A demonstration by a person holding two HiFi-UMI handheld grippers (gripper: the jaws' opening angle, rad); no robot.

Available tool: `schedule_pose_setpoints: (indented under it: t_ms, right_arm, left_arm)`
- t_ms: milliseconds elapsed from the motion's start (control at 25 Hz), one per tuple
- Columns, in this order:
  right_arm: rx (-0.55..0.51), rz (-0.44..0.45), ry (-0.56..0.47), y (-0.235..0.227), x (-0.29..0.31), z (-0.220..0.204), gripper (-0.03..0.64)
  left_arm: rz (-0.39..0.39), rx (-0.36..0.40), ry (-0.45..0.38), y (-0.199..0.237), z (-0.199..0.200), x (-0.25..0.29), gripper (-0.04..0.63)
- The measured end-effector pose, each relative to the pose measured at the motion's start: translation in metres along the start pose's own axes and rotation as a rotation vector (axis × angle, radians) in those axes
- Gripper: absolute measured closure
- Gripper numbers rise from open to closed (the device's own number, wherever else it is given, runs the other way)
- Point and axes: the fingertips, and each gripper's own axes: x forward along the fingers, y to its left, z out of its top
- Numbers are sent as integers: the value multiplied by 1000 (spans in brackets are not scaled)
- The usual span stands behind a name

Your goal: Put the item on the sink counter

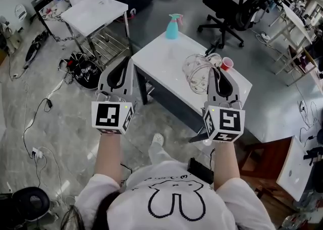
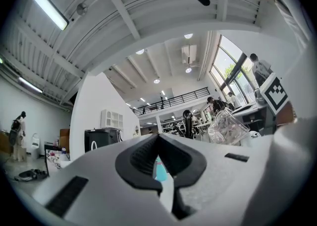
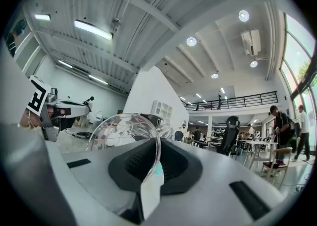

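the right tongs are closed on the rim of a clear glass jug. the thin glass edge runs down between the two black pads. the jug is over the white table, toward its right side. i cannot tell if the jug touches the table top.

the left tongs are closed with nothing in them. their tips meet. they are at the near left edge of the table, well apart from the jug.

a blue spray bottle stands on the far corner of the table. a red cup is just right of the jug. a black chair stands on the floor, far behind the table.
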Motion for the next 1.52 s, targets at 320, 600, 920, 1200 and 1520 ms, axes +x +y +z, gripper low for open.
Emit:
schedule_pose_setpoints:
  t_ms: [320,600,920,1200,1520]
  right_arm:
    - [-11,-16,33,-13,99,-8,574]
    - [11,-54,83,-35,158,-28,574]
    - [33,-89,107,-52,185,-41,574]
    - [31,-145,120,-65,197,-47,574]
    - [44,-245,152,-76,219,-58,574]
  left_arm:
    - [-44,-7,16,44,-26,94,584]
    - [-92,-15,48,58,-50,162,584]
    - [-127,-19,56,57,-62,203,584]
    - [-183,-26,46,55,-69,231,584]
    - [-263,-44,48,65,-88,274,585]
